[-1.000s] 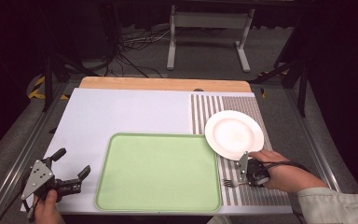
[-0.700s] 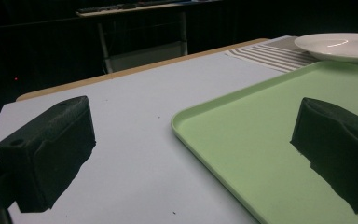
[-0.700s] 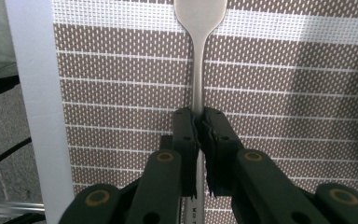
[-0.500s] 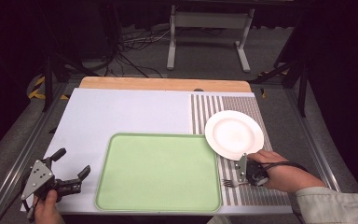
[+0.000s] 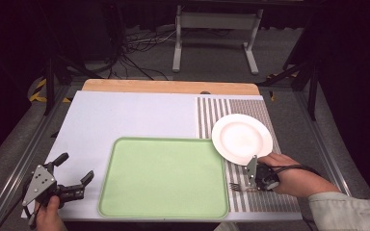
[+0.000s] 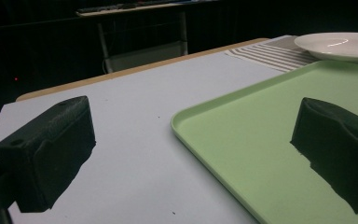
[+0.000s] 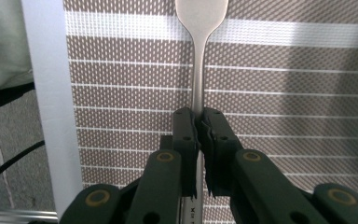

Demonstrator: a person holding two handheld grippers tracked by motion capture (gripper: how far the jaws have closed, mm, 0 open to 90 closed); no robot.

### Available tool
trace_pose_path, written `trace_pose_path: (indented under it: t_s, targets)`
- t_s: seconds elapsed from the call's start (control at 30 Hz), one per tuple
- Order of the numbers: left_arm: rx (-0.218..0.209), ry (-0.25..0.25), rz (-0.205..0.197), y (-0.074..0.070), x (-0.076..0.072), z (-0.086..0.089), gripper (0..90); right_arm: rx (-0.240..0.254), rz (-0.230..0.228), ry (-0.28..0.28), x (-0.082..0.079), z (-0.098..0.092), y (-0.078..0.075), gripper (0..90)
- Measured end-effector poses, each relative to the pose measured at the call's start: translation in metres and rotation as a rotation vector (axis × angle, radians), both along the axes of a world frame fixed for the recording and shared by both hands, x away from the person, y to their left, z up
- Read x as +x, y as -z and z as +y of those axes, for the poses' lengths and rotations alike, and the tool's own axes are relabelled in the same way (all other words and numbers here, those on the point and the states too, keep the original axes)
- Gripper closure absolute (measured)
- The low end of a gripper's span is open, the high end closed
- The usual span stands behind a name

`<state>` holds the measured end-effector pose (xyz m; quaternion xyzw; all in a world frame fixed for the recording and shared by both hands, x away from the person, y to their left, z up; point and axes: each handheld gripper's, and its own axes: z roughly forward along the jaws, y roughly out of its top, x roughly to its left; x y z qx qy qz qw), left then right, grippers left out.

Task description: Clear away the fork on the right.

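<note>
— Starting at the left: what is the left gripper (image 5: 72, 174) doing?

— Resting low at about eight o'clock on the table (image 5: 125, 115), its jaws standing wide apart with nothing between them, just beside the left rim of the green tray (image 5: 164, 178). The person's left hand (image 5: 48, 211) is gripping it from below.

— And moving right?

— A white plate (image 5: 242, 138) is sitting on the striped placemat (image 5: 265, 192) at about three o'clock, touching the tray's far right corner. Near five o'clock a silver fork (image 5: 238, 186) is lying on the mat, tines pointing toward the tray.

— How is it looking up close?

— Slim, plain, matte steel (image 7: 198, 70). Some small lettering is showing on the handle, too small to read.

— The right gripper (image 7: 199, 122)?

— Pinching the fork's handle, jaws pressed against both sides. The right hand (image 5: 289, 175) is wrapping it, forearm coming in from the lower right.
</note>
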<state>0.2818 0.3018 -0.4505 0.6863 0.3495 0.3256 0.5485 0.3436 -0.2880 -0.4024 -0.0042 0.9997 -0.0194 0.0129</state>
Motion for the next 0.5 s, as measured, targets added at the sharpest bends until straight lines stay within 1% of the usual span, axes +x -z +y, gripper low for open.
trace_pose_path:
  t_s: [0.1,0.17,0.2,0.27,0.33,0.5]
  targets:
    - [0.0,0.001,-0.002,0.0,0.0,0.0,0.3,0.008,-0.005,0.008,0.0,0.0,-0.006,85.0]
    - [0.0,0.0,-0.003,0.0,0.0,0.0,0.3,0.027,-0.016,0.014,0.0,0.0,-0.011,85.0]
    - [0.002,0.0,-0.002,0.0,0.0,0.001,0.3,0.039,-0.025,0.022,0.0,0.001,-0.016,85.0]
    - [0.001,-0.001,-0.003,0.0,0.0,0.001,0.3,0.056,-0.034,0.021,0.0,0.002,-0.02,85.0]
    - [0.001,-0.001,-0.003,0.0,0.0,0.001,0.3,0.063,-0.034,0.023,0.0,0.002,-0.022,85.0]
    - [0.0,0.0,-0.004,0.0,0.0,0.001,0.3,0.098,-0.056,0.046,0.0,0.002,-0.033,85.0]
